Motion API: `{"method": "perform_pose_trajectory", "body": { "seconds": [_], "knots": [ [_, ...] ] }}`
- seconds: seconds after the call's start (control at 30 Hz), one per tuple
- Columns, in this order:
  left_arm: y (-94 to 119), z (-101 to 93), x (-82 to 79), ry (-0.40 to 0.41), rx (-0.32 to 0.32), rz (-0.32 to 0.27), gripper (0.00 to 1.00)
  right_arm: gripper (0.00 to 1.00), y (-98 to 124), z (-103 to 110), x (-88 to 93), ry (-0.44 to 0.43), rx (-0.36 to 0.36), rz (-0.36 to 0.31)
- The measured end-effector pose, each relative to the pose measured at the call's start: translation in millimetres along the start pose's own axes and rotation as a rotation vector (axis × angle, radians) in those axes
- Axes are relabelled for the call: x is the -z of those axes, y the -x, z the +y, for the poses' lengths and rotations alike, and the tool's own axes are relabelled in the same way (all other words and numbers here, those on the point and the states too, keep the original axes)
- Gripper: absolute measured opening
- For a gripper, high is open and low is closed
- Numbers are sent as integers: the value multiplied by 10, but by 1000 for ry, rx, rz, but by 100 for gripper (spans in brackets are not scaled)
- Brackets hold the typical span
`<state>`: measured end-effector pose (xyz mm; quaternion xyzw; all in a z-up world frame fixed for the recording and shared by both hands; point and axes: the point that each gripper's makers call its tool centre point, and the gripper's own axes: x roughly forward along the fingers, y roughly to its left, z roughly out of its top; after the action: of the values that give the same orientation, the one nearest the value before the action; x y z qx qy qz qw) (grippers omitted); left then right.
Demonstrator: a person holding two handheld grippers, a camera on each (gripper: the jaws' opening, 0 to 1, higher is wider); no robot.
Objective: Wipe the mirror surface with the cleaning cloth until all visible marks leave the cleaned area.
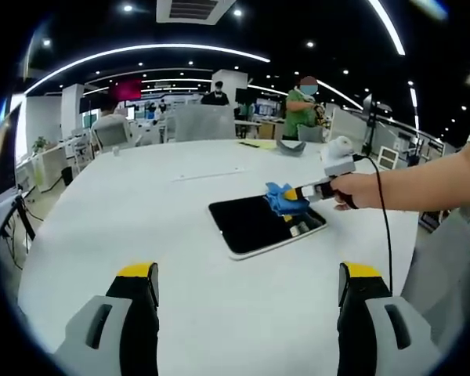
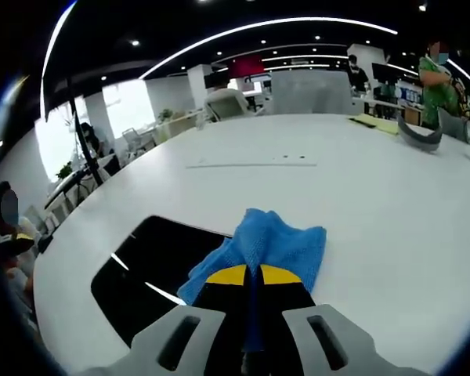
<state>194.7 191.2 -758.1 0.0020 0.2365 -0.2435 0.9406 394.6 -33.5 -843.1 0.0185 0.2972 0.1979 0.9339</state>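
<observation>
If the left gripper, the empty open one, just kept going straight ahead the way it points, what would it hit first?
Probably the mirror. The left gripper hangs open above the white table, and the dark mirror lies ahead, slightly right of centre, with the blue cloth at its far edge. Depth is hard to judge.

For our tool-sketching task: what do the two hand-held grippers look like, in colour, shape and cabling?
Each claw has two grey jaws, black on the inner faces, capped with yellow tips. The left claw shows slotted grey jaw bodies. The right claw has the same build; seen in the left gripper view, a black cable hangs from its handle by the hand.
</observation>
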Motion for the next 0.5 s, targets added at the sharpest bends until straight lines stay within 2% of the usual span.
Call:
{"method": "perform_pose_trajectory", "body": {
  "seconds": [0.5],
  "knots": [
    [40, 32, 17, 11, -11, -9, 96, 0, -69, 49, -36, 21, 7, 15]
  ]
}}
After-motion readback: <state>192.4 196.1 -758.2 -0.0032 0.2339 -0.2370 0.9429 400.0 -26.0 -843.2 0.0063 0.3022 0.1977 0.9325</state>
